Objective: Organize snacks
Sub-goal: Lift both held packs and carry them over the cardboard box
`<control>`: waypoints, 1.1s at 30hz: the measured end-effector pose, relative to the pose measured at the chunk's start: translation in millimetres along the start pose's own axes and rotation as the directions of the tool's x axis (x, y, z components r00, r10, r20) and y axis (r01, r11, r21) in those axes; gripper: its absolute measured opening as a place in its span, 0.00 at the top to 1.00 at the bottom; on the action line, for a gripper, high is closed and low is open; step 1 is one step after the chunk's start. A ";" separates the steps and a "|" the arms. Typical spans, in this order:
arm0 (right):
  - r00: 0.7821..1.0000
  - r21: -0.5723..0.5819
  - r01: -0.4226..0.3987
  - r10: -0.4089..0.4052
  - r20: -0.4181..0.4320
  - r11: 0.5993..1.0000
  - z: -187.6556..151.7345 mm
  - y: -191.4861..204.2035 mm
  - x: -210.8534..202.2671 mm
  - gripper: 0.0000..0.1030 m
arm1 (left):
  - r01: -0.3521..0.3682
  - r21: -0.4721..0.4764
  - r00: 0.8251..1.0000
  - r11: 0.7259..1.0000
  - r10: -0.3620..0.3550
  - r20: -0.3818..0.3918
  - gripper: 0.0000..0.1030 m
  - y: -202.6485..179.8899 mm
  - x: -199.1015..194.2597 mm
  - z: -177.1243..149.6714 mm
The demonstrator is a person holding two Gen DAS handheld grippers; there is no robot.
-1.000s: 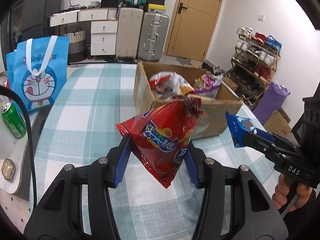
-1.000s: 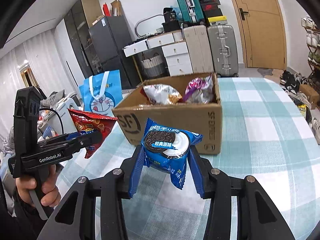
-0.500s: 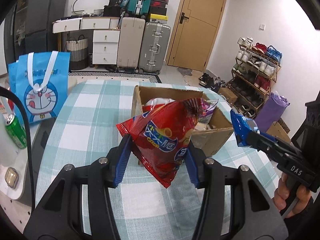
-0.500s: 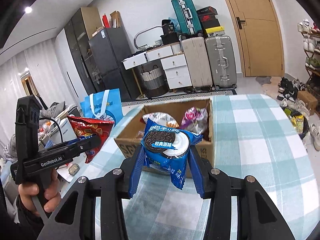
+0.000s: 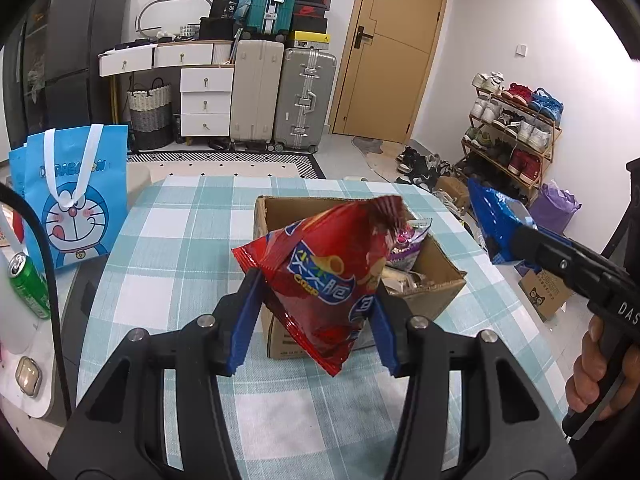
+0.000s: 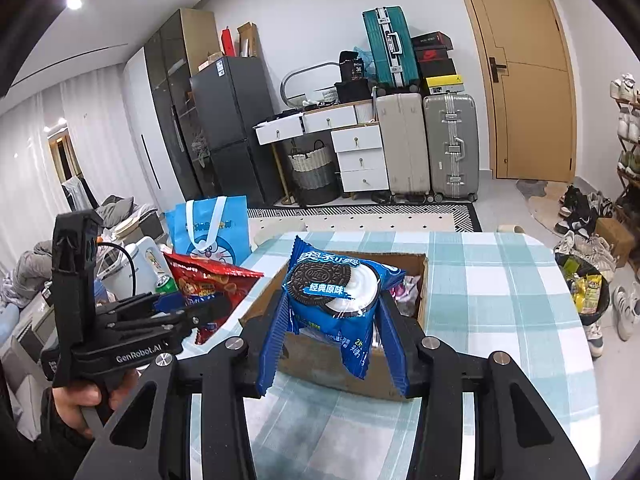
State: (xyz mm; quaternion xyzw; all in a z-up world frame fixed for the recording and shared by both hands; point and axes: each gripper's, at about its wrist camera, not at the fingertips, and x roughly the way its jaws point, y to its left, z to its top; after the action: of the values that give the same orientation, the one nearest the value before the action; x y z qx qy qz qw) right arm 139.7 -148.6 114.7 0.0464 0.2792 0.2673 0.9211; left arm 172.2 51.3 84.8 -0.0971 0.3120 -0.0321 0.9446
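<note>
A: Your left gripper (image 5: 316, 304)? 
B: Tilted down, clamped on red chip bag (image 5: 328, 276), near side of cardboard box (image 5: 436, 276).
A: Right gripper (image 6: 334, 320)?
B: Same tilt, jaws pinching Oreo pack (image 6: 336, 292) over box's near edge.

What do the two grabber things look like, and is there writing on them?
Both are black plastic pistol-grip tools. Each has two blue ribbed fingers on black arms with silver screws. The left gripper says "GenRobot.AI" in white on its side, with a tall black block on top. The right gripper shows the white letters "DAS".
</note>
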 end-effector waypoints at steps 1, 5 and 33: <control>1.000 0.004 0.001 -0.001 0.000 1.000 1.8 -1.2 0.8 0.57 | -0.001 0.001 1.000 1.000 0.001 -0.002 0.54 -0.6 2.3 2.0; 1.000 0.017 0.009 -0.009 -0.014 1.000 5.8 -6.4 11.5 0.57 | -0.002 0.007 1.000 1.000 0.002 -0.005 0.54 -2.7 13.7 9.7; 0.990 0.037 0.023 -0.017 -0.142 0.999 -11.8 -34.3 99.5 0.57 | -0.043 0.078 0.996 0.996 0.048 -0.071 0.54 -12.3 109.1 18.8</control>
State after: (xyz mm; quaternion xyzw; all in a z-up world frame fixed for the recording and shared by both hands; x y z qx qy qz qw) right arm 219.2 -127.1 48.1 0.0421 0.3495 0.2552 0.9005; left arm 271.0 29.1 38.4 -0.0527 0.3471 -0.0260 0.9360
